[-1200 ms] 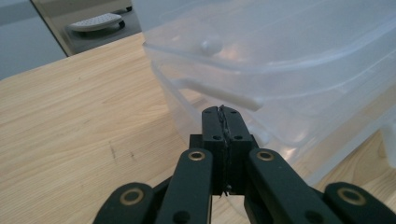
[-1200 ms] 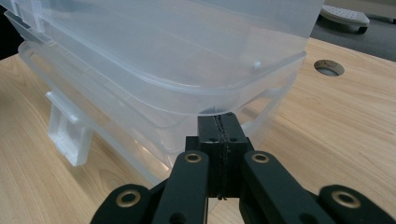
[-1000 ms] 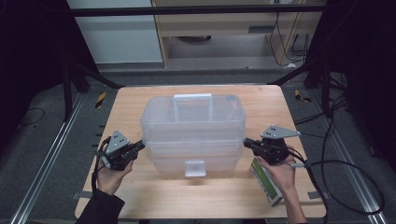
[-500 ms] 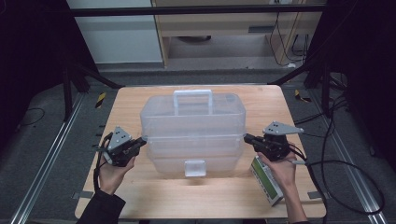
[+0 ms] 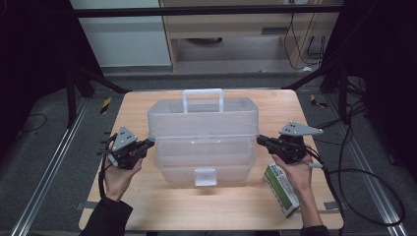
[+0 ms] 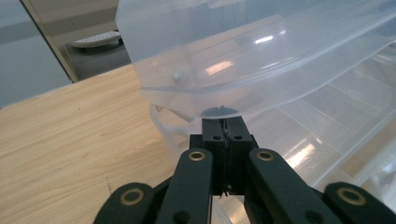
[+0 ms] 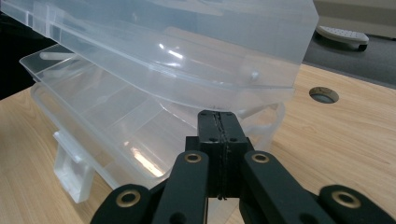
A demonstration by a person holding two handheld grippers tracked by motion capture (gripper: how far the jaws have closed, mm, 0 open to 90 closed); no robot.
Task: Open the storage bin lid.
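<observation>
Two black tools meet a translucent plastic storage box [image 5: 203, 142] that sits at the centre of the pale wood-grain worktop [image 5: 147, 196] in the high view. The box is frosted and glossy, with rounded corners, a hinged lid, a squared carry handle [image 5: 202, 98] at its upper edge and a small clasp [image 5: 205, 176] on the near side. The left tool [image 5: 147, 144] touches the box's left end at the seam under the lid; the right tool [image 5: 261, 141] touches its right end at the same level. In the left gripper view the left tool [image 6: 223, 122] has its jaws clenched flat together with nothing between them, its tip under the lid's curved lip. In the right gripper view the right tool [image 7: 218, 114] is likewise clenched on nothing, tucked beneath the lid edge, and the divided tray [image 7: 107, 116] inside shows ribbed partitions. A green and white carton [image 5: 281, 188] lies flat at the lower right of the high view, beside the person's right hand [image 5: 294, 169].

Against the picture from a second ago, the lid stands higher: its handle sits further toward the top of the frame, and a wider gap shows between the lid and the lower tray. Both tools have stayed at the box's ends.
</observation>
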